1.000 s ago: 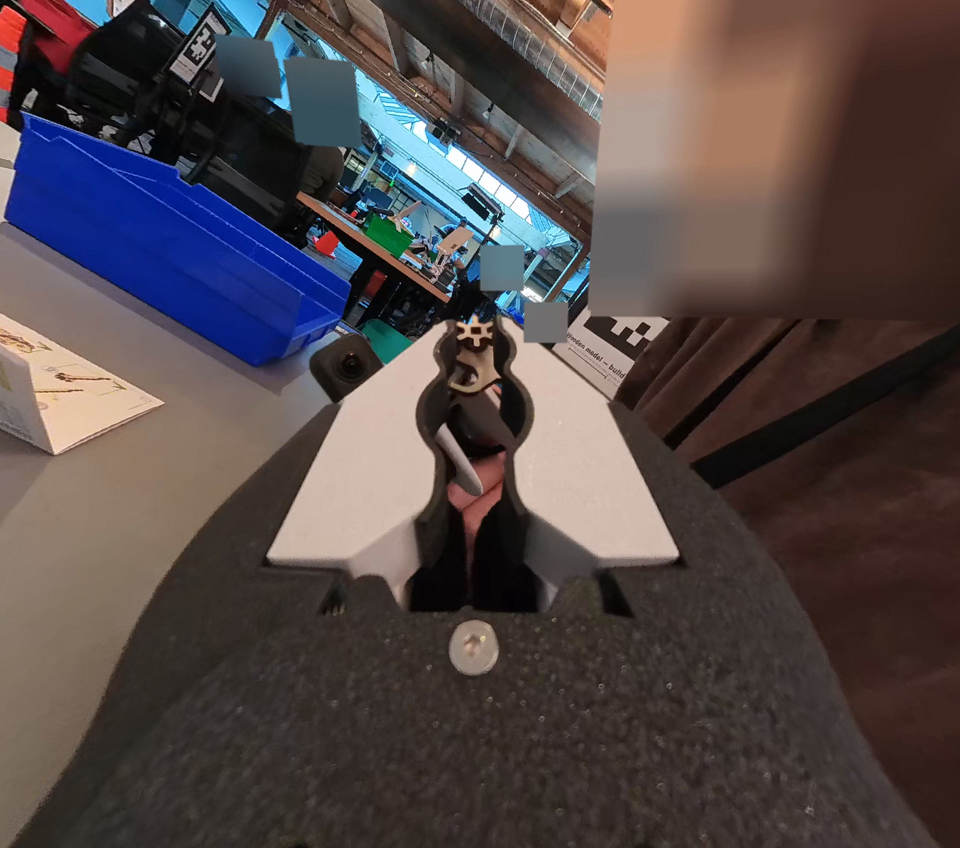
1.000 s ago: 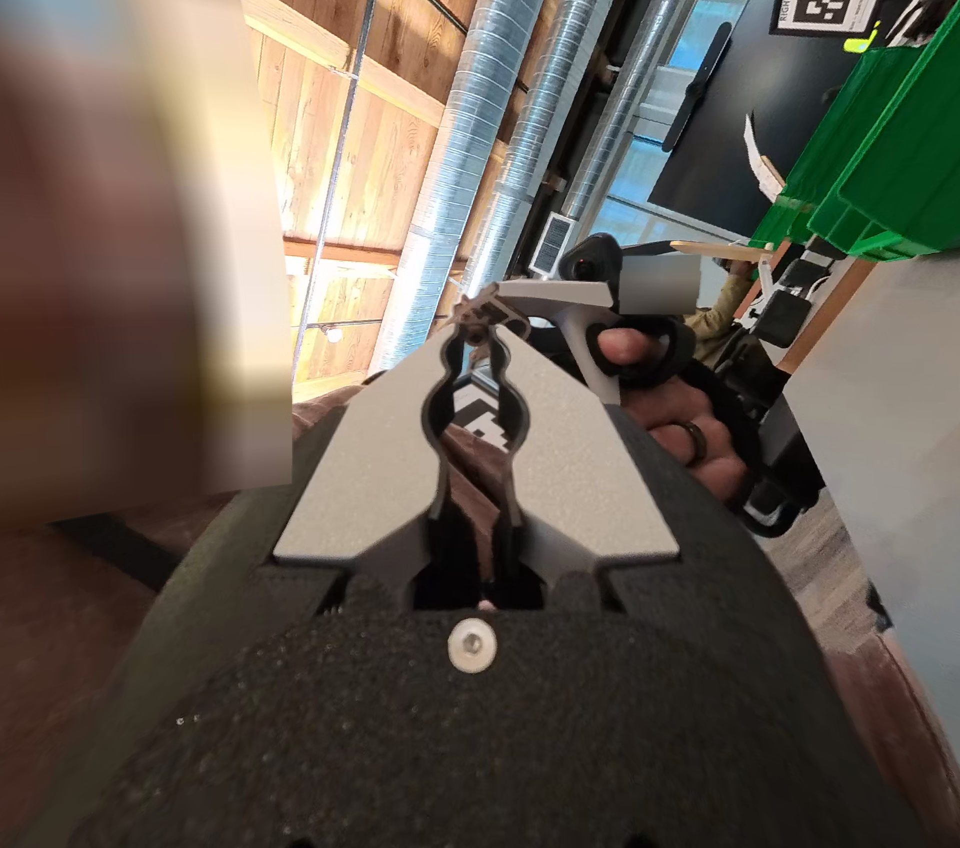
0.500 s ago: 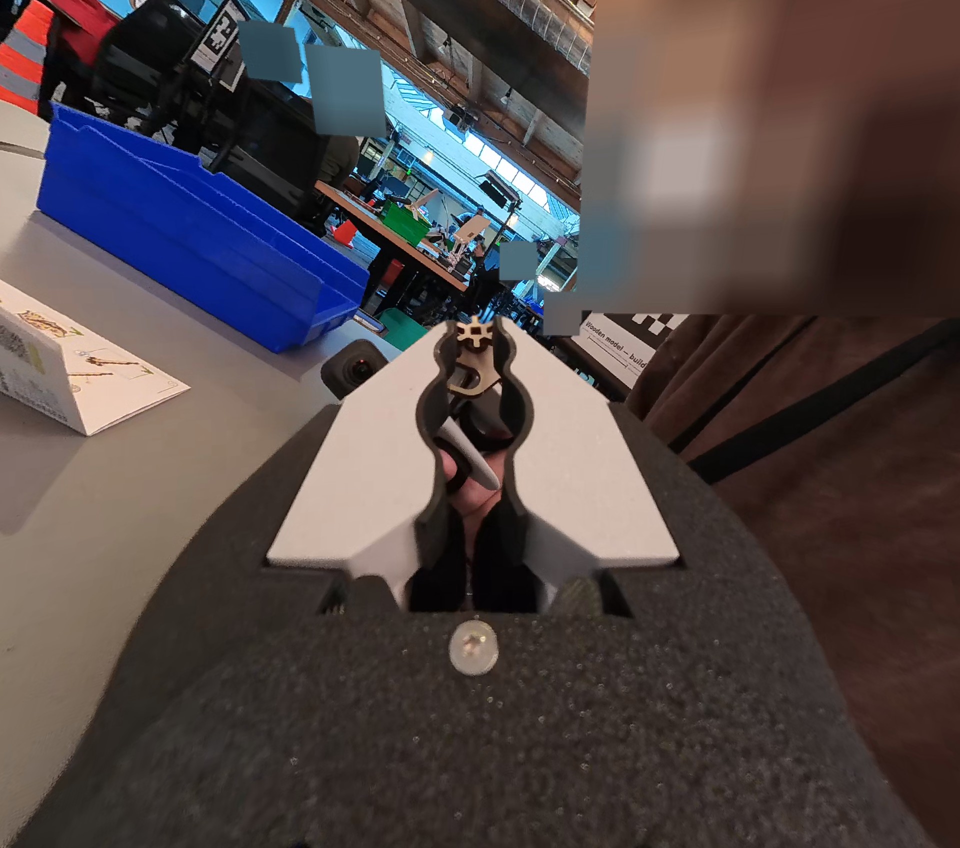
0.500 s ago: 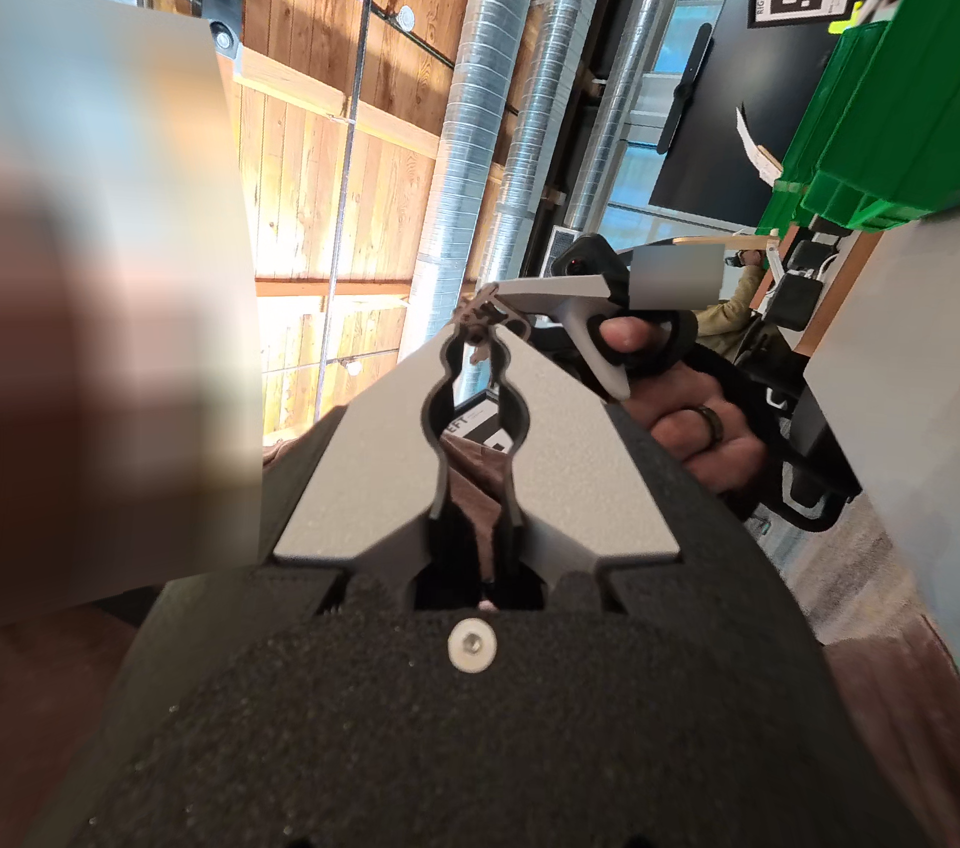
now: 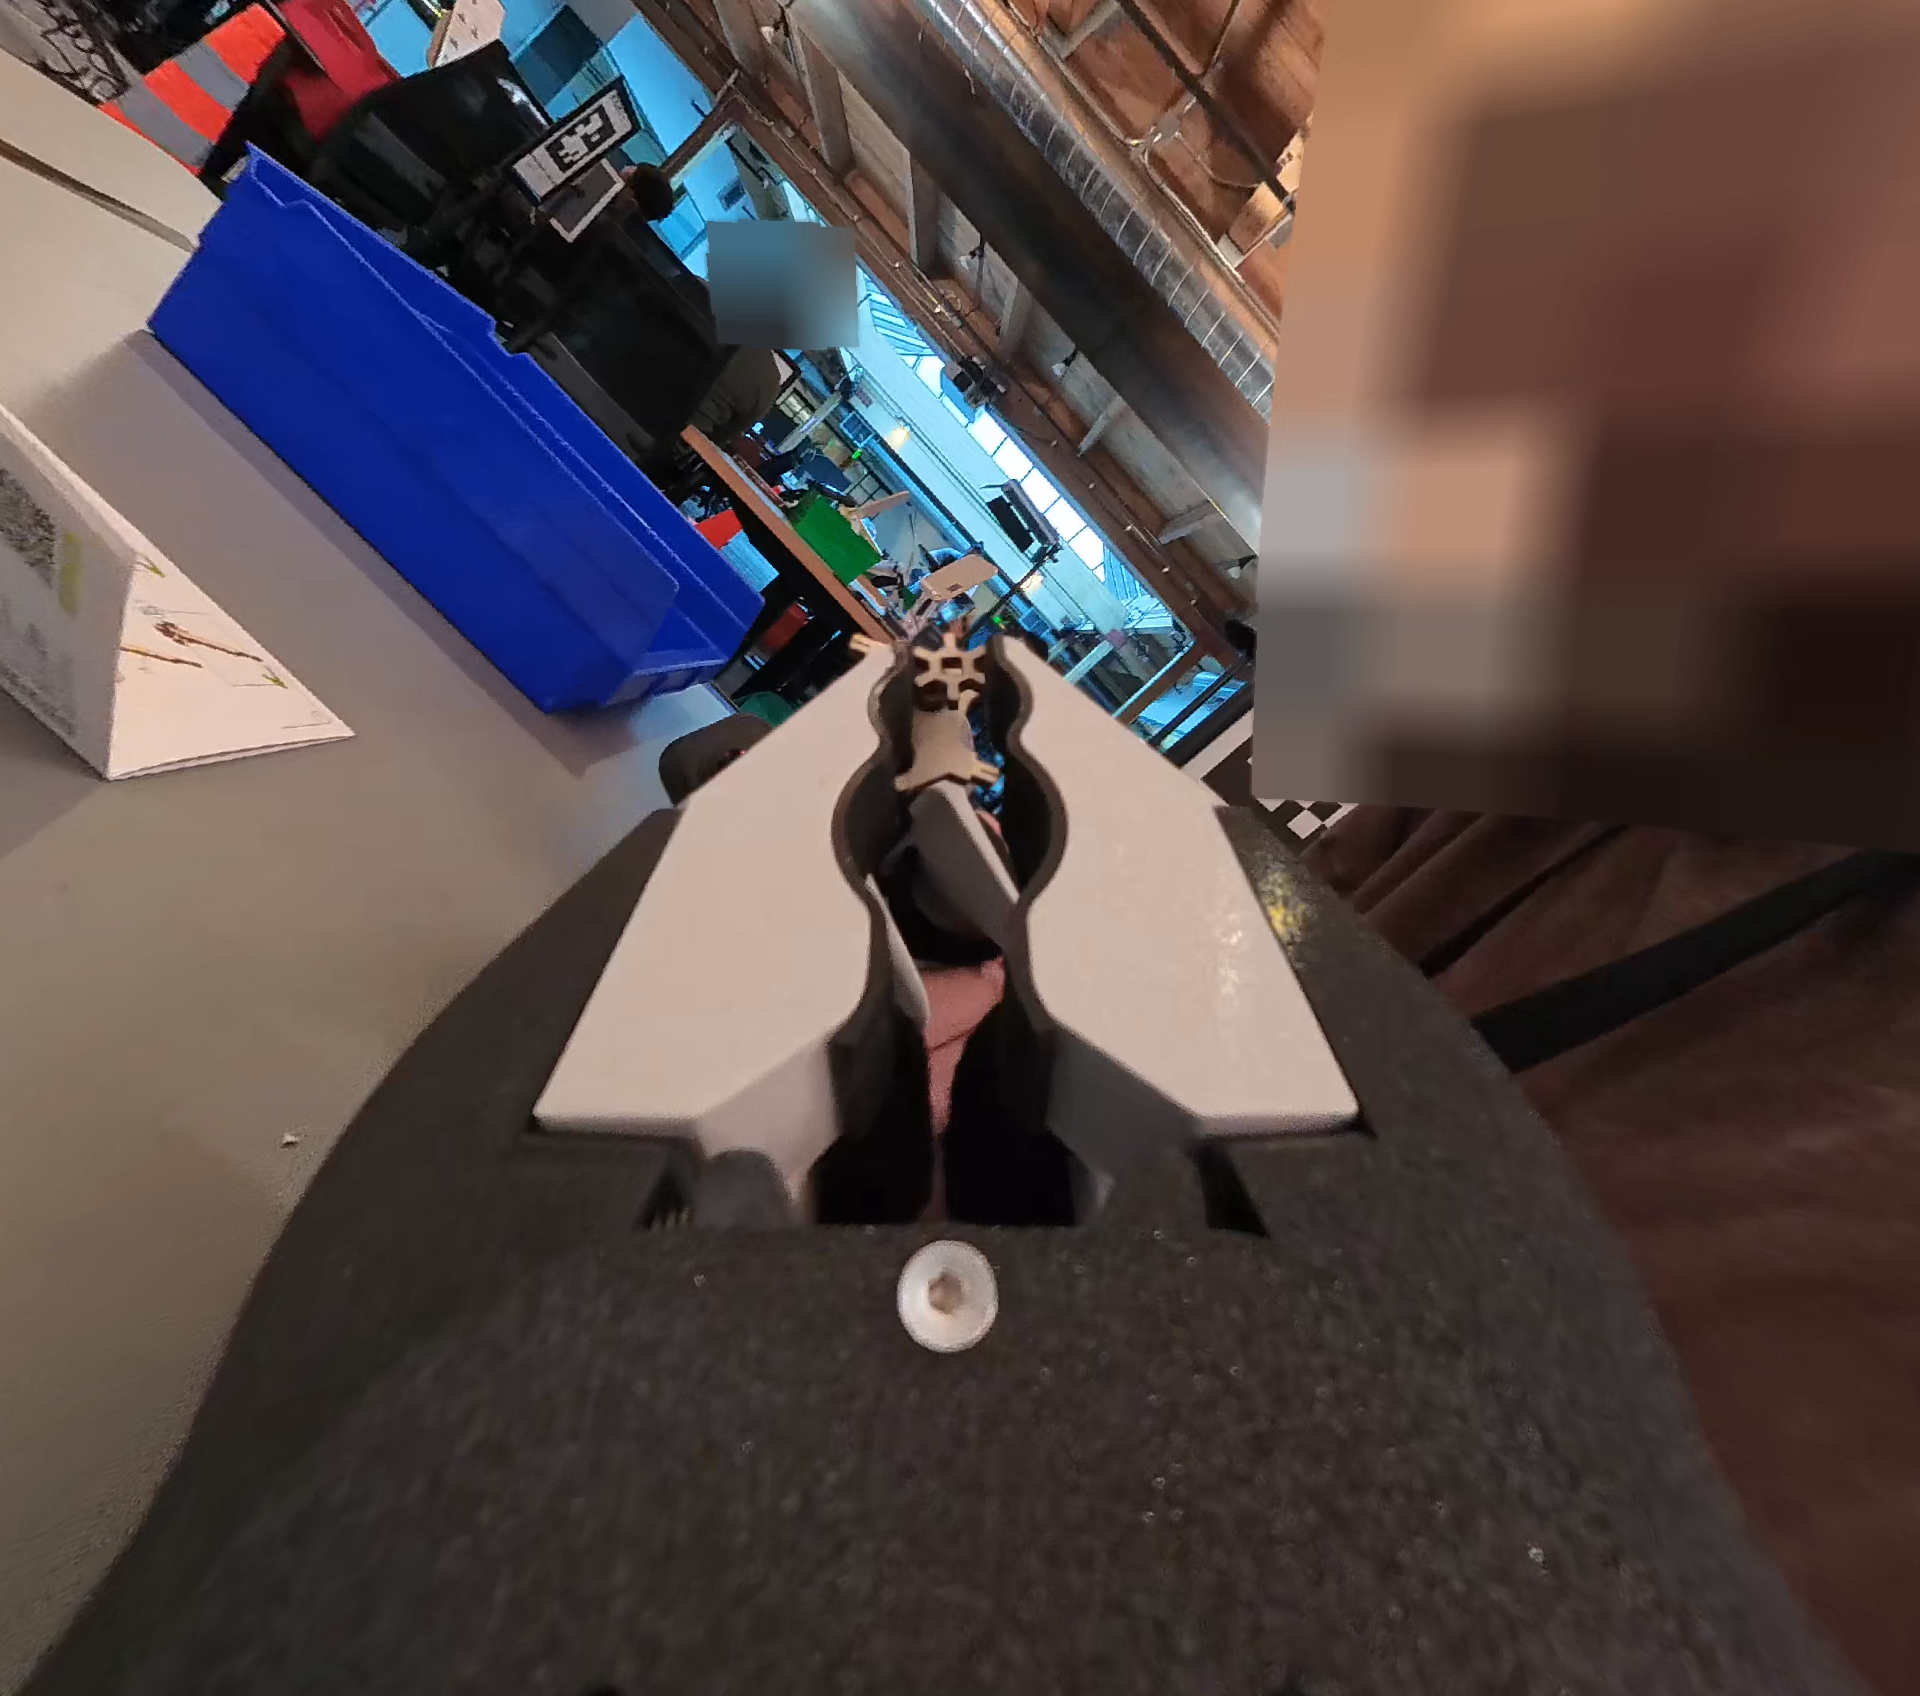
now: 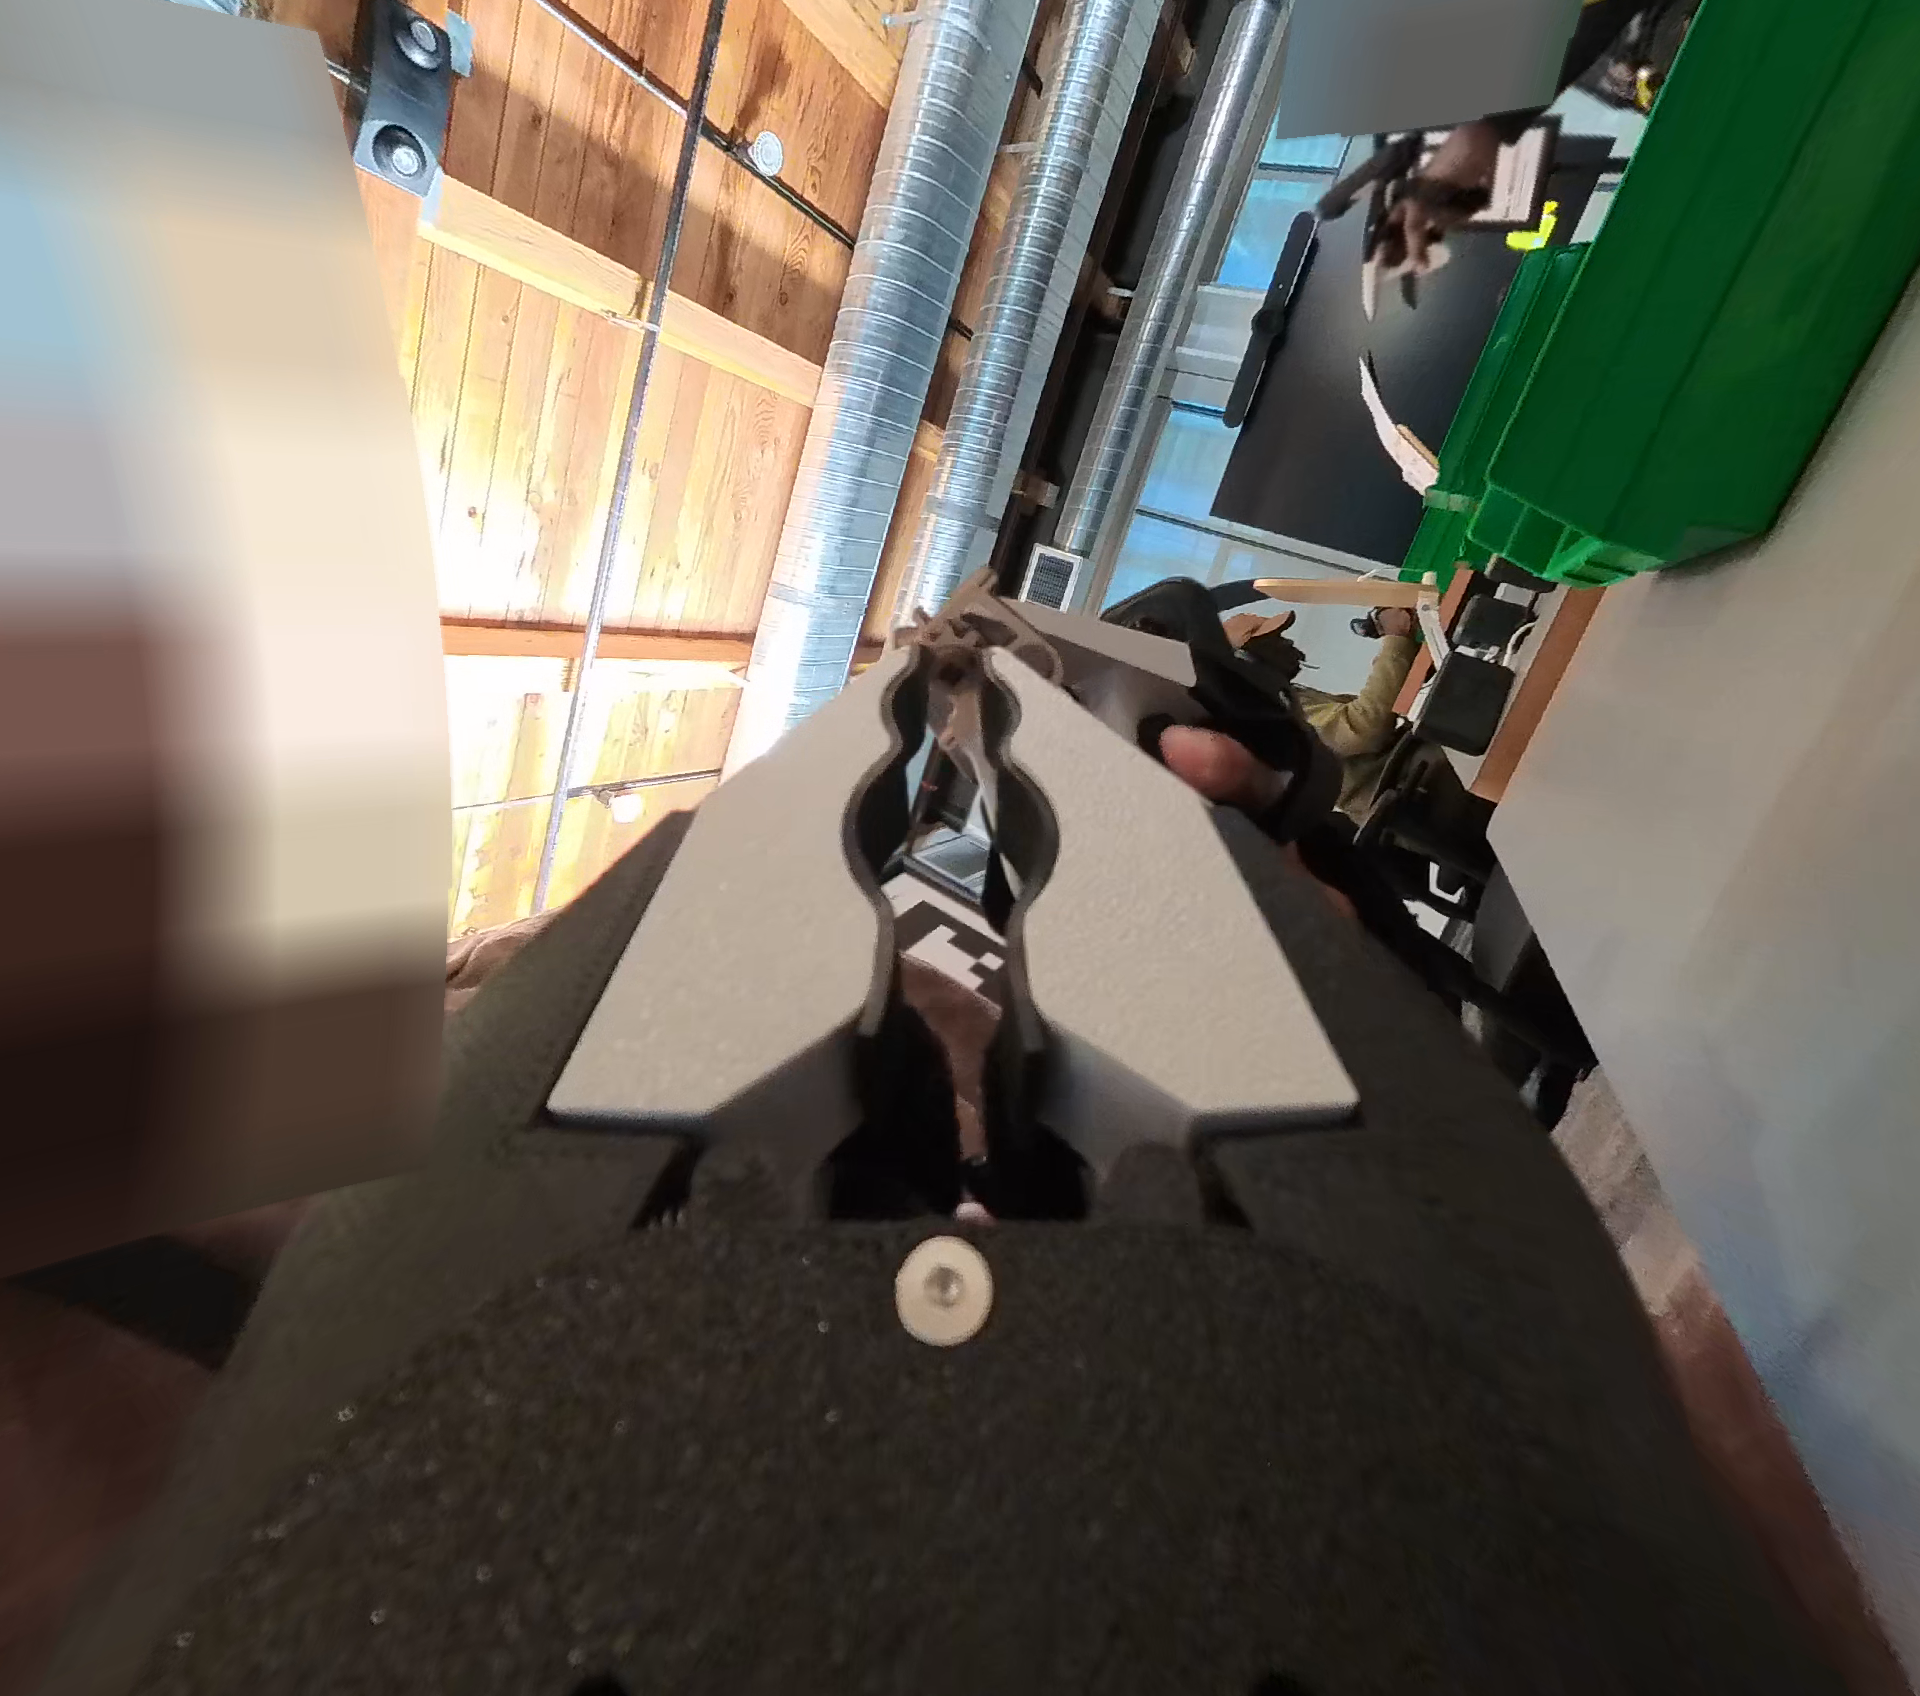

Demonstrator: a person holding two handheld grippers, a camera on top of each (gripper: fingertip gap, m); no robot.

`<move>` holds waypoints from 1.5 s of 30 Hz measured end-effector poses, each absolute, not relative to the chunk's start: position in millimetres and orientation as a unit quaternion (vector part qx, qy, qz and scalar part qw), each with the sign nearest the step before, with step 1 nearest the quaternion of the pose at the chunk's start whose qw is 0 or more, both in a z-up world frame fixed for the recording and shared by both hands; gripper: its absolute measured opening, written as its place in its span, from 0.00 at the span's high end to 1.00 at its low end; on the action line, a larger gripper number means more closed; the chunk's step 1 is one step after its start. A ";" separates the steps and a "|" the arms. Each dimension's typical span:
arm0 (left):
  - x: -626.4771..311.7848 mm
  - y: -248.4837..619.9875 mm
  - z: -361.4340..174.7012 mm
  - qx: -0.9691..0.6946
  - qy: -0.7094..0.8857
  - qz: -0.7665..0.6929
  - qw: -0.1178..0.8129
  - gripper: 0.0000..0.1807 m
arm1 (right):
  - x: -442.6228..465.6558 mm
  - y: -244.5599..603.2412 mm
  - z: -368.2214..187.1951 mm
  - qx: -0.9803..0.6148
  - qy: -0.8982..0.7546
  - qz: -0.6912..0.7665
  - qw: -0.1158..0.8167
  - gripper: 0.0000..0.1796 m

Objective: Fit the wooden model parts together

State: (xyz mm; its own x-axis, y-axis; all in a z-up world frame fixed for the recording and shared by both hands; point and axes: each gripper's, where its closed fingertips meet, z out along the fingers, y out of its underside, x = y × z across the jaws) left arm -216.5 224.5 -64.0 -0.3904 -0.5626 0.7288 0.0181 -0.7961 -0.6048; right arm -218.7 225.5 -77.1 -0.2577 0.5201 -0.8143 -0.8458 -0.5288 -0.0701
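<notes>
— Between my left gripper's [image 5: 945, 672] tips, what have I got?

— Your wooden model part [image 5: 940, 716], a thin pale cut-out with slots, pinched at its upper end, jaws nearly closed on it, held up off the grey table [image 5: 343, 867].

— And my right gripper [image 6: 961, 659]?

— Closed down on another small wooden piece [image 6: 951, 670], meeting the first tip to tip.

— How will it handle?

— I'd judge it light, stiff, brittle at the tabs. Grip the solid body.

— Beyond?

— A blue bin [image 5: 436, 441], a folded leaflet [image 5: 135, 659].
</notes>
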 end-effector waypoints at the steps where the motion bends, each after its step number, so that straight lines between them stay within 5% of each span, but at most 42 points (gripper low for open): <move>1: -216.6 224.1 -63.6 -0.520 0.263 -0.791 0.185 0.94 | -219.1 225.3 -76.7 -0.416 0.194 0.770 0.443 0.96; 45: -163.7 225.6 -69.0 -0.506 0.281 -0.800 0.158 0.94 | -168.0 224.1 -79.3 -0.408 0.215 0.736 0.495 0.96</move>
